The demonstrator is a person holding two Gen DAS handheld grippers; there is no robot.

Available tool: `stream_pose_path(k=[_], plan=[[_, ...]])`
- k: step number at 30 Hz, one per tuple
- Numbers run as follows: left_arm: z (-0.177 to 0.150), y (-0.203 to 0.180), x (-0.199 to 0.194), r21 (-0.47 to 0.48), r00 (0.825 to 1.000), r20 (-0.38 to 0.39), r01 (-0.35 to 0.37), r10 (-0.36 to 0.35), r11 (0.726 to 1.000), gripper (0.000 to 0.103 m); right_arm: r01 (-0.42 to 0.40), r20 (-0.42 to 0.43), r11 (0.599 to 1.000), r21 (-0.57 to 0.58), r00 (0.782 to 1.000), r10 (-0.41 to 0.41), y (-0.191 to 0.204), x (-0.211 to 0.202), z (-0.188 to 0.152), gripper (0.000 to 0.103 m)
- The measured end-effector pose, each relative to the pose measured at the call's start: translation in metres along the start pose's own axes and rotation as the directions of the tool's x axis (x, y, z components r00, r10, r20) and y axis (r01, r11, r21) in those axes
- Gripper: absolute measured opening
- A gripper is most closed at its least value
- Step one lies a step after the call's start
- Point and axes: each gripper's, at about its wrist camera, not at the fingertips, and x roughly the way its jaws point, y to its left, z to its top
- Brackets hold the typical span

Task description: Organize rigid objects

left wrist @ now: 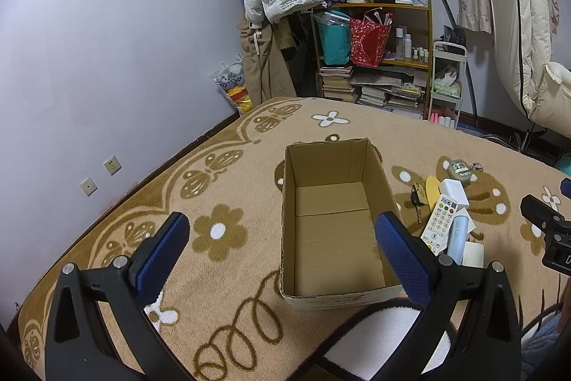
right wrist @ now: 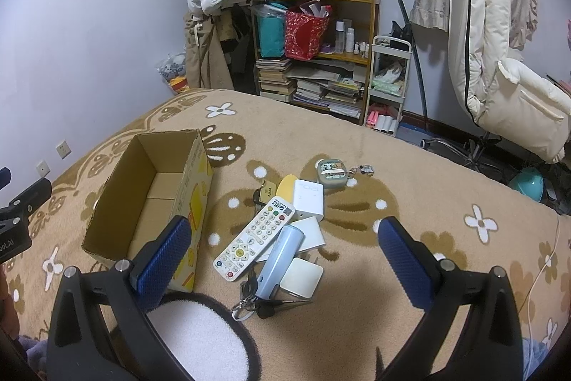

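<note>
On the blanket (right wrist: pixel 357 138), the empty box (left wrist: pixel 332 227) waits beside the remote (right wrist: pixel 255 238). Both the left gripper (left wrist: pixel 282 245) and right gripper (right wrist: pixel 283 249) hang wide apart, ready to grab.

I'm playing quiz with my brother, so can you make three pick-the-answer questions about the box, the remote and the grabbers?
1. Where is the remote control?
A. inside the box
B. on the blanket beside the box
C. on the shelf

2. What colour are the gripper pads?
A. blue
B. red
C. green

3. What is in the cardboard box?
A. a remote
B. keys
C. nothing

Answers: 1 B, it lies in the pile on the blanket, right of the box. 2 A, the pads on the left gripper and right gripper are blue. 3 C, only its bare bottom shows.
</note>
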Motion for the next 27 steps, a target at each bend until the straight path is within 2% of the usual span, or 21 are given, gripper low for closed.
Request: stream_pose_path(k=[15,21,27], plan=[[0.001,-0.001,0.003,0.013,1.000,-0.007,0.018,-0.018,1.000,0.103,0.005,0.002,1.000,0.000,1.000,-0.005,0.000,0.001,0.000,0.103],[0.008,-0.002,0.016,0.030,0.999,-0.025,0.034,-0.033,0.999,0.103,0.013,-0.010,1.000,0.014,1.000,-0.012,-0.002,0.007,-0.002,0.103],[0.014,-0.004,0.037,0.037,0.998,-0.050,0.043,-0.041,0.998,0.103,0.023,-0.046,0.999,0.035,0.999,-0.021,-0.019,0.019,0.008,0.103]])
